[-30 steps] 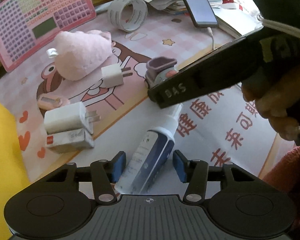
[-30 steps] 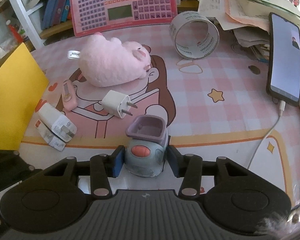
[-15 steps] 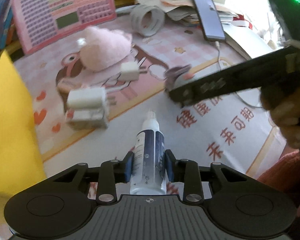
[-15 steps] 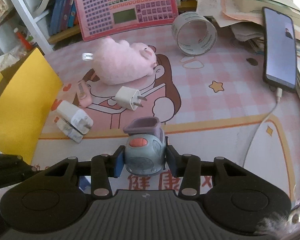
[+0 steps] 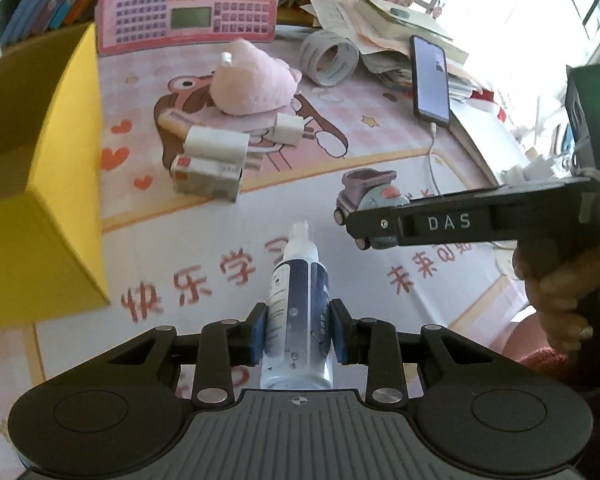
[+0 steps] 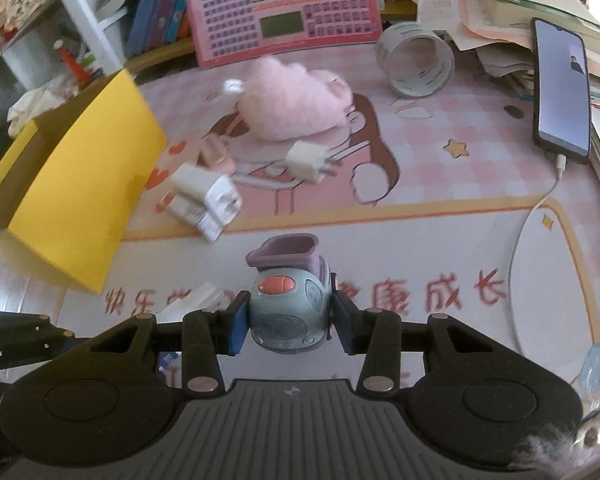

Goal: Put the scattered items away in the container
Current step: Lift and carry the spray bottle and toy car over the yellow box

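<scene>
- Blue-padded left tongs [image 5: 297, 332] clamp a white and navy spray bottle [image 5: 298, 312], nozzle pointing forward, held above the pink cartoon mat [image 5: 380, 148] on the table.
- Left wrist view: yellow box [image 5: 60, 208] stands at left, open top partly in frame; two white chargers [image 5: 214, 156] lie stacked near it, a small white plug [image 5: 288, 128] just beyond, pink plush [image 5: 252, 84] behind them.
- Same view: right tongs [image 5: 352, 226] enter from the right, marked DAS, with the grey toy car [image 5: 370, 196] at their tips; a hand [image 5: 560, 292] holds the handle.
- Tape roll [image 5: 330, 56], phone [image 5: 431, 80] on its cable and pink keyboard toy [image 5: 188, 0] sit at the far side.
- Right wrist view: right tongs [image 6: 287, 316] pinch the toy car [image 6: 286, 304] on both sides, its purple tub facing forward, raised off the mat [image 6: 440, 168].
- Yellow box [image 6: 84, 184] is left of the car, well apart; chargers [image 6: 206, 200], plug [image 6: 308, 158] and plush [image 6: 296, 100] lie between and beyond.
- Tape roll [image 6: 418, 60] and phone [image 6: 562, 88] at far right; part of the left tongs shows at the lower left edge.
</scene>
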### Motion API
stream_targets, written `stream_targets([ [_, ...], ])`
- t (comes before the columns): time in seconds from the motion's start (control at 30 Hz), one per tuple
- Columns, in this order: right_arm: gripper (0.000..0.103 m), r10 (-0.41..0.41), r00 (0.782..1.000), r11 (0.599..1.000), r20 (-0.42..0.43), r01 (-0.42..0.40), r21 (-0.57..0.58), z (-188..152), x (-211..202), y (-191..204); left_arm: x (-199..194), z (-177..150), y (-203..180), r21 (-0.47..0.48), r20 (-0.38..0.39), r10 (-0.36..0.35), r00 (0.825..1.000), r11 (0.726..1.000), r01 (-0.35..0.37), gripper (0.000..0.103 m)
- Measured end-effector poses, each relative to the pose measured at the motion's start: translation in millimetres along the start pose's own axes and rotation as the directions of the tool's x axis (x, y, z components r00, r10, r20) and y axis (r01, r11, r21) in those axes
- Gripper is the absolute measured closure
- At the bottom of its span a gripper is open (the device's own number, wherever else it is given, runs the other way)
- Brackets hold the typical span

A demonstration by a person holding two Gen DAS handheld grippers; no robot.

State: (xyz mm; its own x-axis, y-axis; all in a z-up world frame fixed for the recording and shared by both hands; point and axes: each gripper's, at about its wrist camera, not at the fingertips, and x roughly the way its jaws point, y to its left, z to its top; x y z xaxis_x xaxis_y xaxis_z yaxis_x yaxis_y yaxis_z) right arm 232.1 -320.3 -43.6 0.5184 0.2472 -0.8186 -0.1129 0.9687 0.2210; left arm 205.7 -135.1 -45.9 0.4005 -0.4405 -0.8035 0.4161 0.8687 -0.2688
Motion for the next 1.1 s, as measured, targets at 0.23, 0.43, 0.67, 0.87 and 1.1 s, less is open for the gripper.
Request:
stream_targets([
  [0.23, 0.062, -0.043, 0.999, 0.999, 0.007, 0.043, 0.014, -26.1, -17.0, 32.8, -27.6, -27.6, 26.8, -0.033, 0.039, -0.075, 0.996, 0.997, 0.077, 0.072],
  [0.43, 0.062, -0.07, 0.997, 0.998, 0.013, 0.07, 0.0, -53.8, -32.0, 86.7, -63.8, -60.0, 55.3, -0.053, 0.065, -0.103, 0.993, 0.993, 0.106, 0.072],
  [0.67, 0.062, -0.064, 0.998, 0.997, -0.008, 0.063, -0.036, -87.4, -35.3, 151.6, -104.5, -95.0, 97.1, -0.086, 0.089, -0.129, 0.988, 0.987, 0.137, 0.072],
  [0.87, 0.062, -0.035, 0.999, 0.998, -0.02, 0.033, -0.054, -102.7, -32.0, 190.7, -131.8, -117.7, 130.6, -0.118, 0.097, -0.109, 0.989, 0.986, 0.12, 0.072],
  [1.1, 0.062, 0.02, 0.999, 0.992, -0.026, -0.023, -0.12, -112.4, -29.5, 231.5, -155.6, -135.4, 157.7, -0.153, 0.114, -0.075, 0.991, 0.984, 0.093, 0.072],
])
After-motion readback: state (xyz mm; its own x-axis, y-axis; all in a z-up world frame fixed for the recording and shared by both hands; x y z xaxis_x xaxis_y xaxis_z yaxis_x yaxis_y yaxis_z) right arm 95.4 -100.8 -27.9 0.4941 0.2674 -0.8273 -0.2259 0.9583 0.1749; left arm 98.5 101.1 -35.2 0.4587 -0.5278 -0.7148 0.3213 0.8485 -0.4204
